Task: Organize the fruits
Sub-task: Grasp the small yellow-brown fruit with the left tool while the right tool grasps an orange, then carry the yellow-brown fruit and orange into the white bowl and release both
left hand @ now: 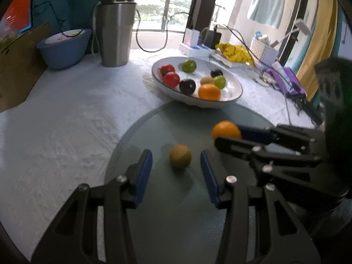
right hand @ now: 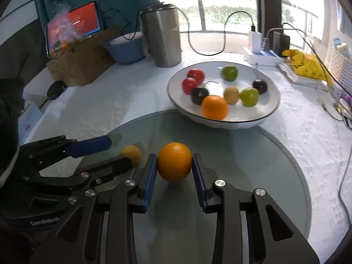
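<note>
orange sits pinched between the right gripper pads, bowl straight ahead; left gripper, part open, straddles the untouched brownish fruit.

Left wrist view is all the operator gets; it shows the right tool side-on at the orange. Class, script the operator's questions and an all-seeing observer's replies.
Operator: Is the orange gripped on both sides?
Observer: Yes; the right wrist view shows both blue pads of the right tool pressed against the orange.
Operator: What's on the cardboard box?
Observer: A clear plastic bag with something orange inside lies on it.
</note>
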